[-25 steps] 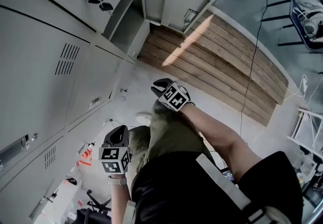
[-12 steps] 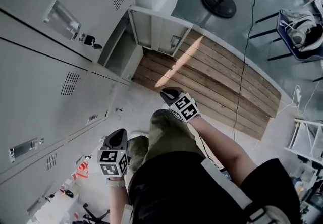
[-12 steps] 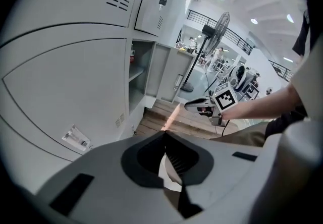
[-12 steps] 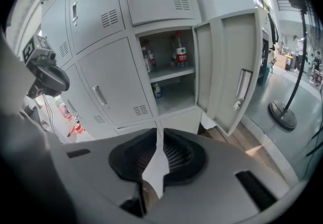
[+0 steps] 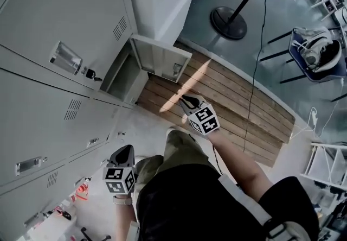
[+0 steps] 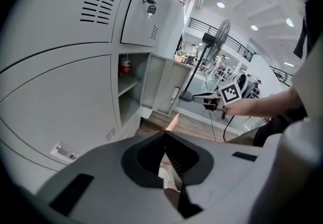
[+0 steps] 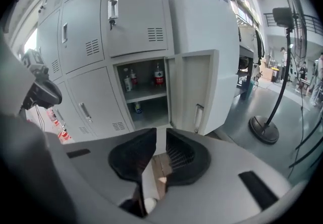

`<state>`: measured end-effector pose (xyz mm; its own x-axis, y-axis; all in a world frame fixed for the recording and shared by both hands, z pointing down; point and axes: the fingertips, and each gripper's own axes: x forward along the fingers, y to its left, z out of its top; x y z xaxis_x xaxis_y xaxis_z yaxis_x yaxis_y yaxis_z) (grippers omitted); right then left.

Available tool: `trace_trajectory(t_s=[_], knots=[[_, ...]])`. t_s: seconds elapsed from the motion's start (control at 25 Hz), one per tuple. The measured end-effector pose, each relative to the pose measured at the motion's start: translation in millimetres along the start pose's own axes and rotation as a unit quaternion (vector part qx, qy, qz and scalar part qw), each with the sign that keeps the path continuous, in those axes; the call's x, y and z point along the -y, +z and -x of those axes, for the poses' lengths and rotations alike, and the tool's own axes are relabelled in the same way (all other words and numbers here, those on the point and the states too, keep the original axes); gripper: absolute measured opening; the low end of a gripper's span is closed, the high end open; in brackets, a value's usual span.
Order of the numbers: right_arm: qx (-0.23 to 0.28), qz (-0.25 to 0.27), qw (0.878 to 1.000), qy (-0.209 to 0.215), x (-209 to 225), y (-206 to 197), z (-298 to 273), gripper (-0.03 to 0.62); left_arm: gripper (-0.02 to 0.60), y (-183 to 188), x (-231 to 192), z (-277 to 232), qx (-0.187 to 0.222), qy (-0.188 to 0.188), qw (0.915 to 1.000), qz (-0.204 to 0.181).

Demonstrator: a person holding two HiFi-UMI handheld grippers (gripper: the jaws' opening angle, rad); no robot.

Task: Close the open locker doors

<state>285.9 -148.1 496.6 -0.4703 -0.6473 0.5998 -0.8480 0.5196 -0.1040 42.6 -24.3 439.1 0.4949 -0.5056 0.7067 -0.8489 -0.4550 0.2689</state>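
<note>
Status: grey metal locker door (image 5: 162, 61), upper centre, stands open, untouched | neighbouring doors closed | left gripper (image 5: 123, 151) pressed together, empty | right gripper (image 5: 188, 102) just closing, empty

Left gripper (image 6: 165, 137) sits at bottom centre with its tips together and nothing between them. Grey locker bank (image 6: 65, 81) fills the left, its doors closed and vented. A key (image 6: 150, 9) hangs from an upper door's lock. One lower locker compartment (image 6: 129, 92) is open, with a shelf and a red-labelled bottle (image 6: 124, 64) inside; its open door (image 6: 162, 84) swings out to the right. Right gripper (image 6: 194, 100) with its marker cube reaches in from the right, near that door but apart from it; its jaws have just been closing, nothing seen between them. Standing fan (image 6: 220, 30) behind, wooden floor strip (image 6: 189, 123) below.
</note>
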Motion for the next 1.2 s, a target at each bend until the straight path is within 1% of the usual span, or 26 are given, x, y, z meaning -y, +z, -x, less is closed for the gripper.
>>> trace_trajectory(t_s=[0.08,0.24,0.52,0.72,0.92,1.08,1.2], knots=[[0.011,0.002,1.0,-0.012,18,12,5,0.065,0.009,9,5,-5,0.006,0.002,1.0,0.002],[0.027,0.008,0.999,-0.029,53,33,10,0.121,0.009,25,13,-15,0.013,0.009,0.9999,0.002],[0.038,0.03,0.998,-0.033,91,62,2,0.164,0.009,45,20,-20,0.028,0.02,0.9994,0.003],[0.043,0.035,0.998,-0.033,104,83,-8,0.191,0.009,50,15,-16,0.032,0.034,0.9989,0.008],[0.048,0.043,0.998,-0.029,110,102,-21,0.195,0.009,49,8,-13,0.032,0.047,0.9982,0.02],[0.046,0.051,0.997,-0.024,106,109,-27,0.195,0.009,47,6,-12,0.032,0.047,0.998,0.026],[0.044,0.049,0.997,-0.028,104,109,-28,0.194,0.009,48,2,-11,0.032,0.047,0.998,0.027]])
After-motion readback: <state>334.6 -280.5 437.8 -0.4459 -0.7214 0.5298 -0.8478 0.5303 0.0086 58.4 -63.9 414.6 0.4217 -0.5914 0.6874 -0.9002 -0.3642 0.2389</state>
